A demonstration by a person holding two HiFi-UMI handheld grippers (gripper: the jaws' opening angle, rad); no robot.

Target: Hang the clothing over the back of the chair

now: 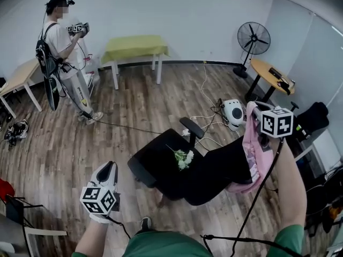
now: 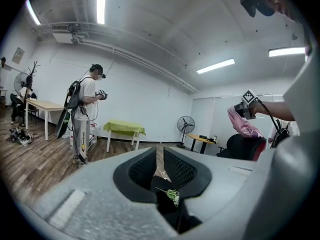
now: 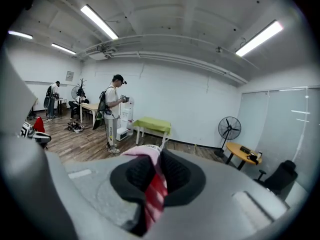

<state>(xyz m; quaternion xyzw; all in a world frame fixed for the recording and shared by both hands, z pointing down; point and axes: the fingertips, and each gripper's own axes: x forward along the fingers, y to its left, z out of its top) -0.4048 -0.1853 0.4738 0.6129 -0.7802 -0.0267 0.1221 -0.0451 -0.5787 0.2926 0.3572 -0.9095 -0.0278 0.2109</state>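
A black office chair (image 1: 161,162) stands in the middle of the wooden floor, its backrest (image 1: 214,173) towards me. A small bunch of white and green flowers (image 1: 183,158) lies on the seat. Pink clothing (image 1: 257,154) hangs down the right side of the backrest. My right gripper (image 1: 254,111) is shut on its top edge, and the right gripper view shows pink and red cloth (image 3: 155,184) pinched between the jaws of the right gripper (image 3: 156,161). My left gripper (image 1: 110,167) hangs low at the left, away from the chair. The left gripper (image 2: 160,156) has its jaws a narrow gap apart with nothing between them.
A person (image 1: 64,52) with grippers stands at the back left beside a green table (image 1: 134,47). A fan (image 1: 253,39) and a round wooden table (image 1: 270,74) are at the back right. A white device (image 1: 233,113) and cables lie behind the chair. Another dark chair (image 1: 311,119) is at the right.
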